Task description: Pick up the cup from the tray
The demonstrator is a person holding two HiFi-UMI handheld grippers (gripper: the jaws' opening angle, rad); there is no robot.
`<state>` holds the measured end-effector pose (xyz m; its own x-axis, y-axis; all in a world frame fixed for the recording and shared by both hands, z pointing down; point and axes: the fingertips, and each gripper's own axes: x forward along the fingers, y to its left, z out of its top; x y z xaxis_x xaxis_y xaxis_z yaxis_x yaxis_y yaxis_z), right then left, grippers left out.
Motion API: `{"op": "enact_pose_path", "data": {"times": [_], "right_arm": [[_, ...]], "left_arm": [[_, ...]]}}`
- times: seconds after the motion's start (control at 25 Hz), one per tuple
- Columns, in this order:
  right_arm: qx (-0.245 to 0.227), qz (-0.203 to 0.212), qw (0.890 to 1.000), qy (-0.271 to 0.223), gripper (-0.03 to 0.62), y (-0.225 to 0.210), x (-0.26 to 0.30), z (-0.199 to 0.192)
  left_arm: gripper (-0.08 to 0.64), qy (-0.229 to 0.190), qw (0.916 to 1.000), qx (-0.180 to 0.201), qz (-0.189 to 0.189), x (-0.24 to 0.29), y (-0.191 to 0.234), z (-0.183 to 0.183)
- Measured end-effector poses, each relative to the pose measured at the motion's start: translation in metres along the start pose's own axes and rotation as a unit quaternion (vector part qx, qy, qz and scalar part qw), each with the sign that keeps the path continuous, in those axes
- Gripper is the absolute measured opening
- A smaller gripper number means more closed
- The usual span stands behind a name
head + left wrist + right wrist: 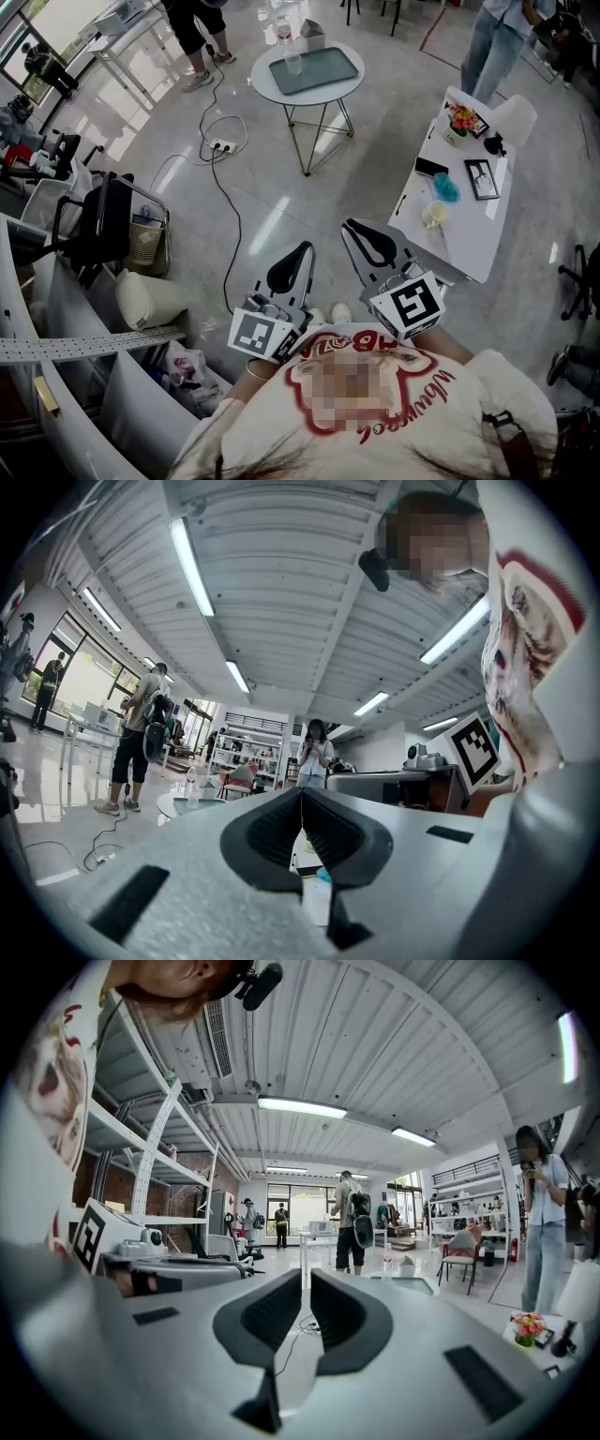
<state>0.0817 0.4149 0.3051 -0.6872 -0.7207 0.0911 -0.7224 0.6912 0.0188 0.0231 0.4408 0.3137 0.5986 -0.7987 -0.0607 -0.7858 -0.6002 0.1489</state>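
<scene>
A clear cup [293, 64] stands on a grey-green tray [314, 70], which lies on a small round white table [267, 89] far ahead on the floor. Both grippers are held close to the person's chest, well short of that table. My left gripper [291, 267] [302, 794] is shut with nothing in it. My right gripper [370, 242] [306, 1279] is also shut and holds nothing. In the right gripper view the tray [415, 1285] shows small in the distance. The round table [192, 803] is also seen far off in the left gripper view.
A long white table [459, 234] at the right carries flowers, a phone, a picture frame and a mug. A power strip with cables [223, 145] lies on the floor. Shelving [56, 347] and a black chair [98, 220] stand at the left. People [497, 42] stand beyond the tables.
</scene>
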Motion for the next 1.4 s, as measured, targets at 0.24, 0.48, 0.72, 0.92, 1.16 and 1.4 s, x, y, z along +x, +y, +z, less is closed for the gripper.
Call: {"op": "enact_pose_path", "data": {"times": [0.24, 0.48, 0.72, 0.92, 1.16, 1.4], "right_arm": [[-0.001, 0.002, 1.000, 0.011, 0.047, -0.013, -0.010, -0.009], [0.007, 0.011, 1.000, 0.009, 0.047, -0.014, -0.010, -0.015], [0.014, 0.008, 1.000, 0.002, 0.047, -0.024, 0.006, -0.014], [0.012, 0.006, 1.000, 0.005, 0.046, -0.031, 0.024, -0.012], [0.018, -0.006, 1.000, 0.006, 0.048, -0.050, 0.062, -0.013], [0.016, -0.016, 1.000, 0.002, 0.048, -0.075, 0.114, -0.005]], "left_arm": [[0.015, -0.008, 0.9999, -0.007, 0.008, 0.009, -0.011, -0.006], [0.015, 0.001, 0.9998, 0.006, 0.021, 0.004, -0.004, -0.017], [0.015, -0.003, 0.9996, 0.001, 0.029, 0.016, 0.010, -0.011], [0.015, -0.004, 0.9997, 0.003, 0.024, 0.029, 0.029, -0.012], [0.015, -0.003, 0.9998, -0.009, 0.016, 0.054, 0.063, -0.007], [0.015, -0.004, 1.0000, 0.003, 0.003, 0.088, 0.115, -0.001]]}}
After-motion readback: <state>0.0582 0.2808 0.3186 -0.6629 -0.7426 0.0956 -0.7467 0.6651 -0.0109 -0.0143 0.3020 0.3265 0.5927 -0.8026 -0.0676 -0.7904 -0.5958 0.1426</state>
